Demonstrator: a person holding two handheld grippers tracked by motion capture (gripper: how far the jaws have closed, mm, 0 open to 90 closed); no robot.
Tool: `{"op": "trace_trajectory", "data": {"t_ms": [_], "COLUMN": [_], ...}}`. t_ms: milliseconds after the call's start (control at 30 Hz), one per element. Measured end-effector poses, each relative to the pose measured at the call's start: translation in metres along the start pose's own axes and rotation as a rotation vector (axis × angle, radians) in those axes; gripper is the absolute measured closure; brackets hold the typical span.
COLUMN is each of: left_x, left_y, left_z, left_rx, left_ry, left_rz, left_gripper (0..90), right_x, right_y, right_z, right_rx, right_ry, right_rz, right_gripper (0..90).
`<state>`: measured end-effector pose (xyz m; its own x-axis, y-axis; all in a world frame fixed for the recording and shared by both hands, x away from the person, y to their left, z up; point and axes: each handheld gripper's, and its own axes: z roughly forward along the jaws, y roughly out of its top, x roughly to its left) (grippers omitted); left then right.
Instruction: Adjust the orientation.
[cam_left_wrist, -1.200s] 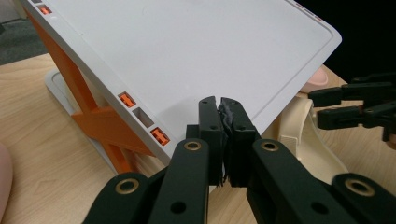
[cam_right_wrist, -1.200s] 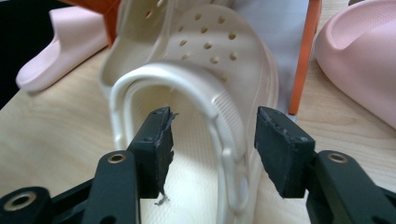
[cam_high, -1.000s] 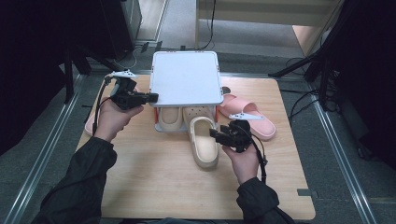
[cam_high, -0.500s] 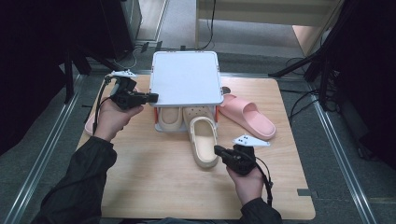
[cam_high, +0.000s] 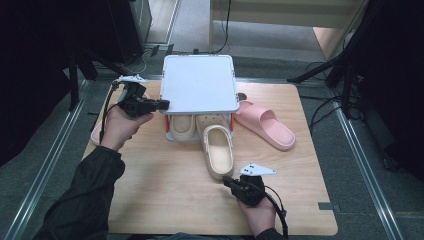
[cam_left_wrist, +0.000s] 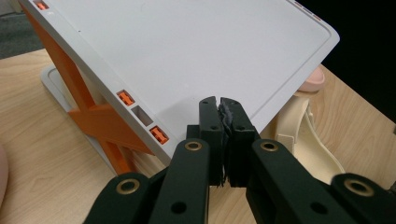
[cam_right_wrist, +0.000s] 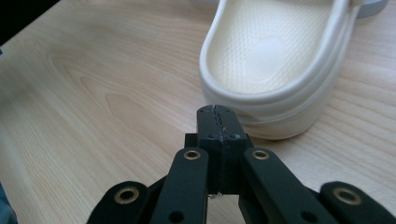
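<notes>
The cream clog (cam_high: 219, 152) lies on the bench (cam_high: 165, 200) with its toe tucked under the white shoe rack (cam_high: 200, 82) and its heel pointing back toward the person. Its long axis therefore runs almost straight away from the right gripper (cam_high: 239, 186), which sits just short of the heel and a little to the heel's right in the high view. In the right gripper view the rounded heel rim (cam_right_wrist: 261, 105) is directly ahead of the jaws and slightly to their right, near but apart from the tips. Those jaws have just been closing and now stand pressed together with nothing between them.

The left gripper (cam_high: 161, 104) is at the rack's left edge, jaws together. In the left gripper view their tips lie against the lip of the rack's top panel (cam_left_wrist: 196, 60), and I cannot tell whether they touch it or merely sit in front of it. From there the clog is off beyond the jaws to the right, under the panel and well apart.

So the right hand is plainly the nearer one to the clog (the left looks placed to steady the rack). As I judge it, a push along the shoe's length from the heel would send it further under the rack, beside the second cream clog (cam_high: 181, 125) already there.
</notes>
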<state>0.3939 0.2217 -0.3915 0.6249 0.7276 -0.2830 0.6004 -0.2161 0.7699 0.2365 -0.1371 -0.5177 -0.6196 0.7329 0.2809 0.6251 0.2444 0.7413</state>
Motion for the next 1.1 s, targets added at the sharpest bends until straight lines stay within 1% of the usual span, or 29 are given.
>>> {"op": "trace_trajectory", "data": {"t_ms": [33,100,200,233,300,400,567,633,667,733,833,933,1033,1067,1100], "left_x": [0.0,0.0,0.0,0.0,-0.001,-0.001,-0.001,0.0,0.0,0.0,0.0,0.0,0.0,0.0,0.0], "left_y": [0.0,0.0,0.0,0.0,0.0,0.0,0.0,0.0,0.0,0.0,0.0,0.0,0.0,0.0,0.0], "left_z": [0.0,0.0,0.0,0.0,0.0,0.0,0.0,0.0,0.0,0.0,0.0,0.0,0.0,0.0,0.0], "left_rx": [0.0,-0.001,-0.001,0.0,-0.001,-0.001,-0.001,-0.003,-0.002,-0.002,-0.002,-0.002,-0.004,-0.003,-0.003], "left_ry": [-0.001,0.0,0.0,0.001,0.003,0.003,0.004,-0.001,-0.003,-0.002,-0.001,-0.002,-0.003,-0.002,-0.003], "left_rz": [0.0,0.001,0.001,0.0,-0.001,0.003,0.004,-0.004,-0.007,-0.009,-0.008,-0.007,-0.007,-0.007,-0.006], "left_gripper": [87.9,87.9,87.9,87.9,87.9,87.9,87.9,87.8,87.9,87.9,87.9,87.9,87.9,87.9,87.9], "right_x": [0.0,0.001,-0.001,-0.003,-0.005,-0.003,-0.002,-0.002,-0.001,-0.001,-0.004,-0.011,-0.017,-0.018,-0.019], "right_y": [0.0,0.0,-0.002,-0.002,-0.001,0.002,0.01,0.014,0.018,0.024,0.034,0.042,0.046,0.048,0.05], "right_z": [0.002,0.004,0.009,0.011,0.014,0.017,0.023,0.026,0.028,0.032,0.037,0.043,0.047,0.049,0.05], "right_rx": [0.005,0.021,0.036,0.043,0.047,0.041,0.03,0.025,0.025,0.014,0.002,0.002,-0.009,-0.012,-0.017], "right_ry": [0.002,-0.011,-0.05,-0.058,-0.048,-0.056,-0.052,-0.057,-0.064,-0.062,-0.059,-0.059,-0.044,-0.052,-0.05], "right_rz": [-0.012,-0.031,-0.052,-0.052,-0.04,-0.049,-0.051,-0.075,-0.099,-0.11,-0.108,-0.086,-0.064,-0.062,-0.055], "right_gripper": [90.0,90.0,90.0,90.0,90.0,90.0,90.0,90.0,90.0,90.0,90.0,90.0,90.0,90.0,90.0]}}
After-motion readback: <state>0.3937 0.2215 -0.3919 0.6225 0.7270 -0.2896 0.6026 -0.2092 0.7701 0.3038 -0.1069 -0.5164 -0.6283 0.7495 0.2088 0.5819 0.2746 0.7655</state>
